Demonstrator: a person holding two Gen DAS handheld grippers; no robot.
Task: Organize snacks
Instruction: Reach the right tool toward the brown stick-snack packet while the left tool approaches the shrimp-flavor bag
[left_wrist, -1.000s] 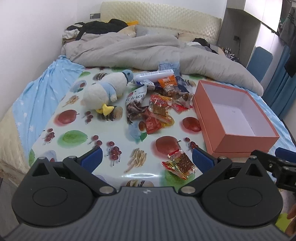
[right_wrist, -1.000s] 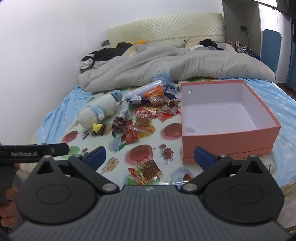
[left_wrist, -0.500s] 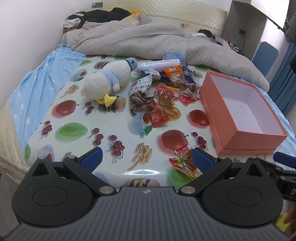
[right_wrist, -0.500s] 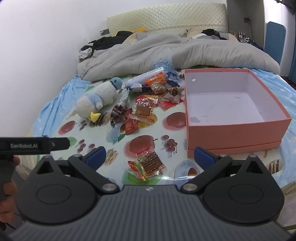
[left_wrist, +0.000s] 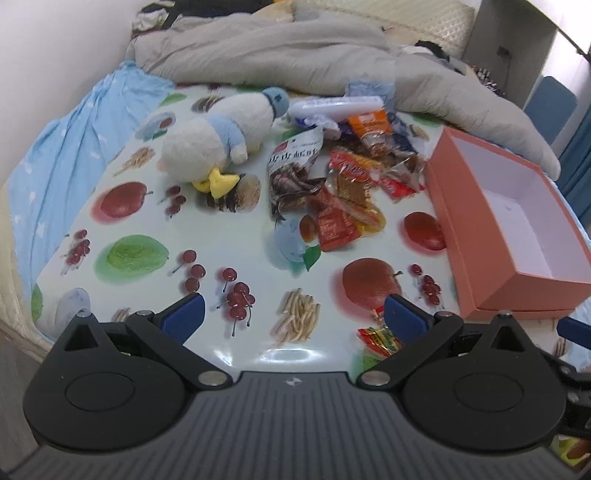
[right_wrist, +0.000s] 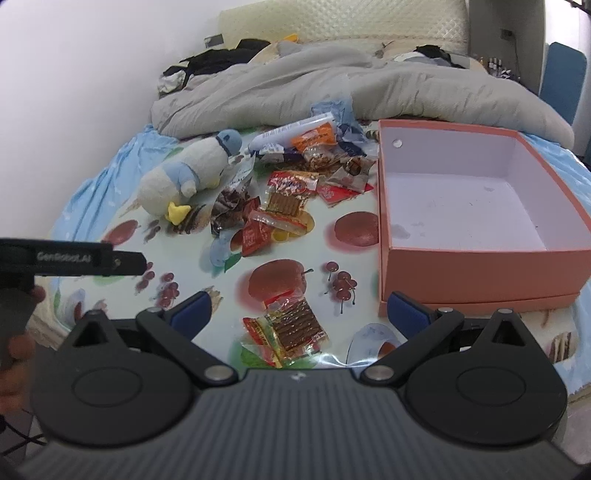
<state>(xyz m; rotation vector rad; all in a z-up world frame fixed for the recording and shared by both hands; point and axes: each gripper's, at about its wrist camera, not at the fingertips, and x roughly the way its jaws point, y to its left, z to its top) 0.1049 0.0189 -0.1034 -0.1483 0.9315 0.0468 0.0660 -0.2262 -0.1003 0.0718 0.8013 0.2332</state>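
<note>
1. 2 grippers hang over the near edge of the fruit-print cloth (right_wrist: 207, 155): the right gripper (right_wrist: 297, 314) and the left gripper (left_wrist: 293, 317) both have their blue pads spread wide and hold nothing.
2. 1 lone snack packet (right_wrist: 290, 330) lies lower centre in the right wrist view, between the right gripper's fingers (right_wrist: 192, 312); in the left wrist view it shows only partly, at lower right behind a pad.
3. It is clear film with red and yellow ends over brown sticks. I judge it light, crinkly and slippery, its contents brittle; pinch the flat sealed end, not the middle.
4. The main snack pile (right_wrist: 284, 192) sits mid-frame: red, orange and brown foil sachets, overlapping, likely to slide on one another.
5. A plush penguin (right_wrist: 186, 175) lies just left of the pile.
6. The empty pink box (right_wrist: 480, 273) stands at right, open-topped.
</note>
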